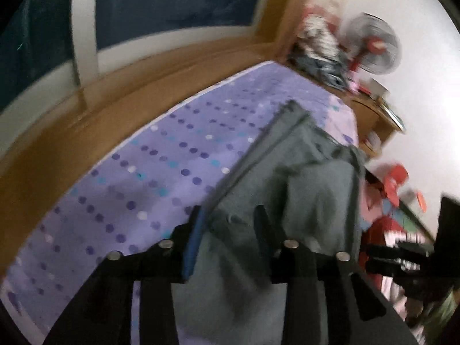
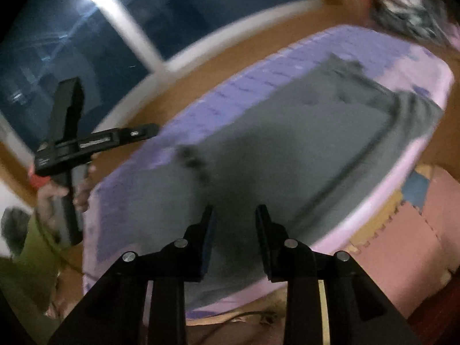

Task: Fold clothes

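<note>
The grey garment (image 2: 287,143) was spread over a bed covered by a purple dotted sheet (image 1: 138,172), with a pink border of the bedding (image 2: 396,178) running along the near edge. In the right wrist view the cloth was seen lying mostly flat, a broad plain grey panel with a darker seam or hem running down its right side and some rumpled folds at the far corner. In the left wrist view the same garment (image 1: 302,172) was seen bunched into soft folds, with a straight banded edge stretching away across the sheet. No print or pattern could be made out on the fabric; both views were blurred.

The left gripper (image 1: 230,215) was seen over the near part of the garment, its jaws parted, with grey cloth showing in the gap; whether the pads still pressed on it could not be told. The right gripper (image 2: 234,212) was held above the grey panel with its jaws apart and nothing pinched between them. In the right wrist view the left gripper (image 2: 115,135) was seen at the left, beyond the garment's edge, carried by a hand (image 2: 57,195) with a green sleeve (image 2: 31,253) below it.

A wooden bed frame (image 1: 86,106) and a dark window (image 1: 172,0) were seen behind the bed, a fan (image 1: 373,46) stood by the white wall, and foam floor mats (image 2: 402,230) lay beside the bed.
</note>
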The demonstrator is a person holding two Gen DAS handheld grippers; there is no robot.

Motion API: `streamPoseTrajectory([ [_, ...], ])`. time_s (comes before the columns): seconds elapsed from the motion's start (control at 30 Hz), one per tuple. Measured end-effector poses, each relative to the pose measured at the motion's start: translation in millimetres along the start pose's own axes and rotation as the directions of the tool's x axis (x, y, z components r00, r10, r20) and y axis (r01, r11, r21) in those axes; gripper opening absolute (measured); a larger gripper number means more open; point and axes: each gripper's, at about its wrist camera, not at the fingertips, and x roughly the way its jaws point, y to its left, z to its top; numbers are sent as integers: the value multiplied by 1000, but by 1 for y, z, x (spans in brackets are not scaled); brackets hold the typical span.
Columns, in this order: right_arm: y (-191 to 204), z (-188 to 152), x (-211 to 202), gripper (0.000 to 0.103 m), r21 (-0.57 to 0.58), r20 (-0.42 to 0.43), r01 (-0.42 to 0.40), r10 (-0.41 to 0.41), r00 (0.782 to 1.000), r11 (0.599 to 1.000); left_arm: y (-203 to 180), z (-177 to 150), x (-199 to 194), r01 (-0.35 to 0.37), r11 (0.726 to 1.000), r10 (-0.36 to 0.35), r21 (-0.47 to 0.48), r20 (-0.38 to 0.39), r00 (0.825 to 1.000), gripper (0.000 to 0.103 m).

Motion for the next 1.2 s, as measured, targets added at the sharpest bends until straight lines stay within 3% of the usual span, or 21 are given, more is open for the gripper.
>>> streamPoseTrajectory([
  [0.13,46,-5,19,28,-74,28,5,-3,1000,997,-13,-17,2,150,984,-143,95,-72,987,37],
  [0.2,52,-4,37,28,-85,27,70,-68,997,994,-21,-22,20,199,969,-184,144,-110,977,37],
  [0.33,34,0,73,28,9,1,244,-244,970,970,-20,-20,76,195,966,-171,173,-141,975,37],
  [0.4,13,-1,81,30,102,13,245,-247,969,964,-11,-17,98,201,968,-181,149,-136,974,43],
  [0.5,-2,-1,77,30,189,20,223,-231,973,956,-5,-11,99,226,967,-213,120,-114,970,43],
  [0.6,11,0,65,30,147,20,286,-292,956,947,-6,-9,85,235,963,-221,130,-117,968,43],
  [0.73,31,-6,50,30,87,56,299,-304,951,950,-5,-14,58,236,960,-227,149,-76,971,43],
  [0.8,39,-11,47,30,50,74,322,-325,943,945,-4,-17,51,265,954,-259,137,-63,964,43],
  [0.93,38,-19,67,30,3,42,374,-374,926,927,-6,-19,73,298,946,-287,127,-95,953,43],
  [1.0,33,-23,72,37,-8,56,402,-401,915,916,-6,-21,96,269,955,-255,127,-112,960,44],
  [1.07,29,-25,72,48,2,62,415,-414,908,910,-4,-19,99,276,955,-268,113,-76,960,45],
  [1.2,26,-21,71,49,28,43,415,-415,909,910,-5,-18,89,261,956,-250,130,-99,963,45],
])
